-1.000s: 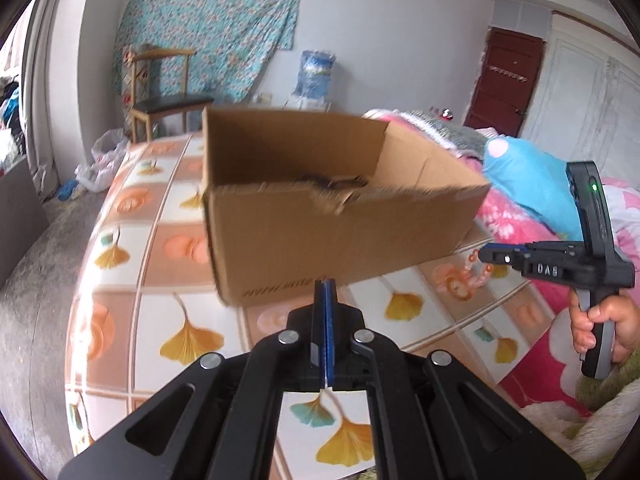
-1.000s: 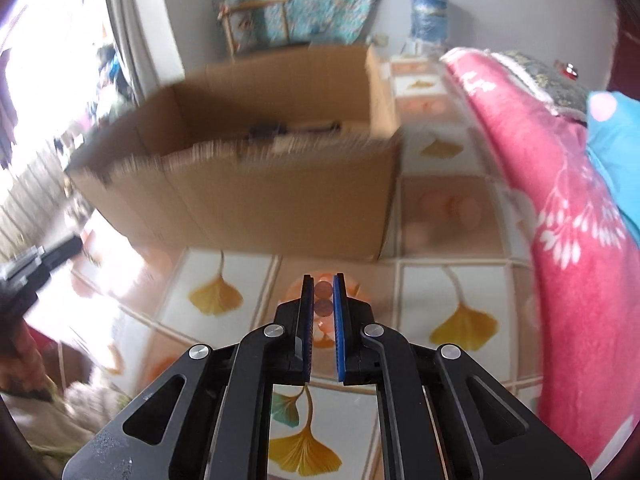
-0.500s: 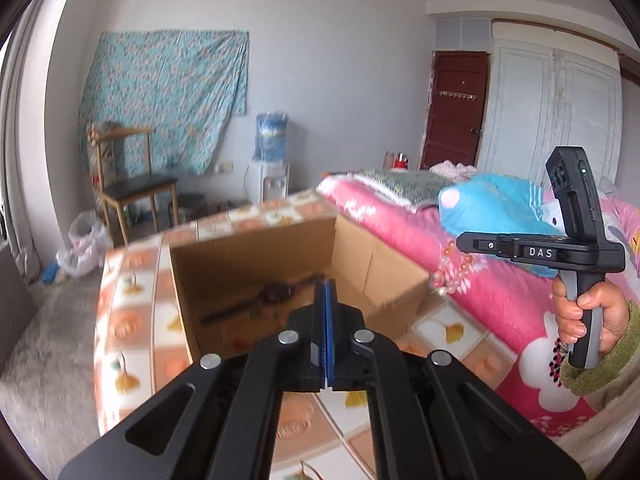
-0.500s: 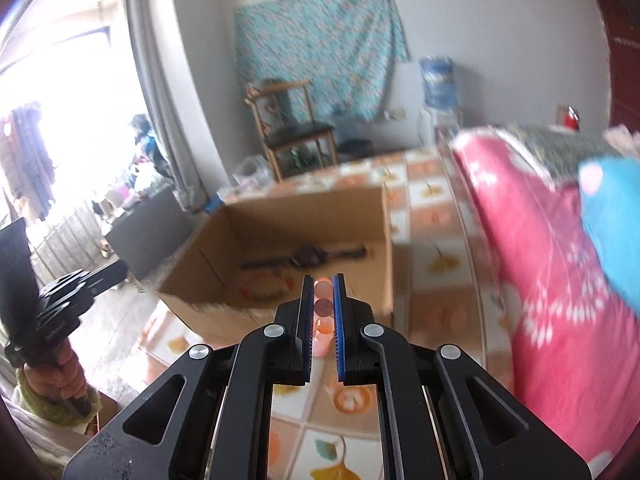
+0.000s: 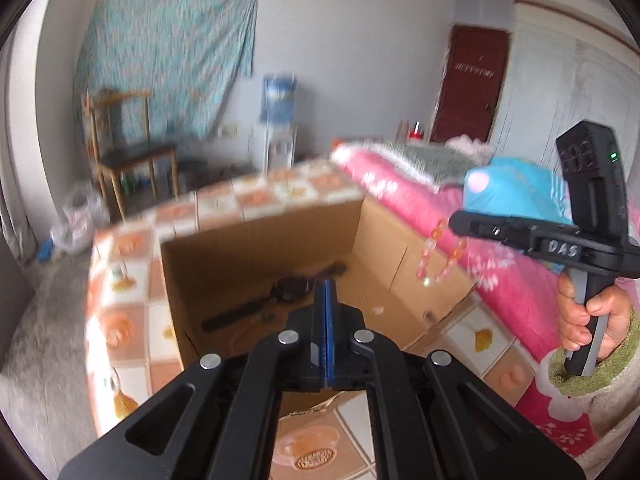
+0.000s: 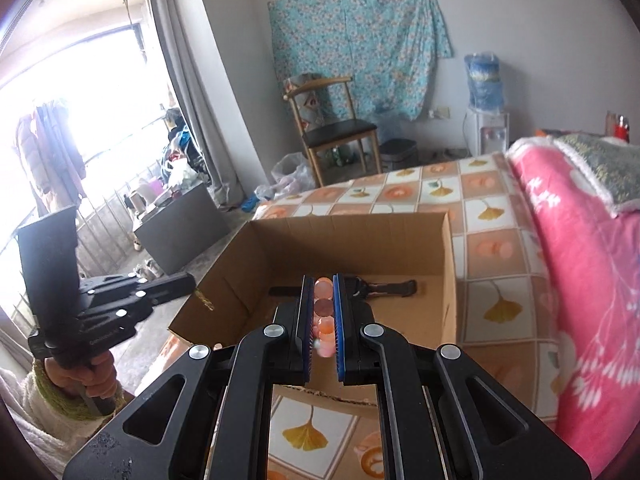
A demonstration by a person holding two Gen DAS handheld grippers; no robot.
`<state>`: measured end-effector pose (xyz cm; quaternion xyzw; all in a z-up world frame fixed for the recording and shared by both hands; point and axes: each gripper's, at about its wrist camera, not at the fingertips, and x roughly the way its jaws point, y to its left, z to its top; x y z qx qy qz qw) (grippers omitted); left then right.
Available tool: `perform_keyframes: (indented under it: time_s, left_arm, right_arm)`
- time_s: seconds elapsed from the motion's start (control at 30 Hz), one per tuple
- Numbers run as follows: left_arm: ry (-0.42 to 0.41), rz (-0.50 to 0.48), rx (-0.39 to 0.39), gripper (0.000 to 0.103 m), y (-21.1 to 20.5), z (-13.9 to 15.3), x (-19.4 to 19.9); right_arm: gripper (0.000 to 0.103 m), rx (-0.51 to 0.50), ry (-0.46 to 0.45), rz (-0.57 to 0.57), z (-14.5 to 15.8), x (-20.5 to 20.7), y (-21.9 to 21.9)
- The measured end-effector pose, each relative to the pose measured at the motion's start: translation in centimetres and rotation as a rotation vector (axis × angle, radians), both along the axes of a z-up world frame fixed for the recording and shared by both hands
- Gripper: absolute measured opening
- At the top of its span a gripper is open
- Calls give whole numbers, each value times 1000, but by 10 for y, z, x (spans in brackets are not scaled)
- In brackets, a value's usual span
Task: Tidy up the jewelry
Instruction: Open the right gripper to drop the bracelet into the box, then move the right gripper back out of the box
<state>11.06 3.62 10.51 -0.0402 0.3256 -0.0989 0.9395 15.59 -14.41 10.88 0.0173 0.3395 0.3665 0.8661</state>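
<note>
Overhead, bead bracelet (image 6: 323,320) in right gripper (image 6: 323,312); box (image 6: 360,236) below

You count: grippers 2, left gripper (image 5: 327,300) and right gripper (image 6: 323,312) | cardboard box (image 6: 449,264) 1 | pink bead bracelet (image 6: 323,320) 1 | dark wristwatch (image 6: 376,287) in box 1 | hands on grips 2, right hand (image 5: 588,324), left hand (image 6: 86,376) | wooden chair (image 6: 332,128) 1 | water dispenser (image 6: 485,120) 1 | dark red door (image 5: 470,84) 1
</note>
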Motion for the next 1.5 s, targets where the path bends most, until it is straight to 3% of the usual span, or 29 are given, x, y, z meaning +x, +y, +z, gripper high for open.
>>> perform_keyframes:
  time_s: [0.17, 0.3, 0.43, 0.57, 0.77, 0.9, 1.0, 1.27, 1.37, 1.47, 1.5]
  left_arm:
    - [172, 34, -46, 0, 14, -36, 22]
    - [235, 50, -64, 4, 23, -49, 29]
    - [220, 67, -79, 15, 28, -48, 26]
    - [203, 91, -79, 16, 32, -45, 25]
    - [118, 144, -53, 26, 33, -30, 3]
    - [91, 161, -38, 30, 31, -25, -12]
    - [93, 166, -36, 31, 30, -25, -20]
    - [81, 188, -54, 33, 29, -24, -39]
    - [68, 198, -50, 45, 26, -21, -46]
    - [47, 221, -34, 75, 21, -15, -53]
    - [35, 230, -28, 83, 19, -13, -56]
  right_arm:
    - [7, -4, 54, 3, -16, 12, 1]
    - [7, 2, 86, -2, -21, 18, -1]
    - [7, 2, 111, -4, -22, 20, -3]
    - [7, -7, 130, -5, -23, 22, -3]
    - [7, -11, 254, 44, -37, 29, 8]
    - [8, -103, 316, 51, -52, 33, 18]
    - [10, -176, 300, 8, -57, 29, 15]
    - [12, -138, 212, -57, -28, 0, -9]
    - [19, -93, 186, -72, -15, -14, -15]
    - [37, -70, 145, -91, -3, -37, -18]
    - [51, -73, 135, -92, -1, -46, -18]
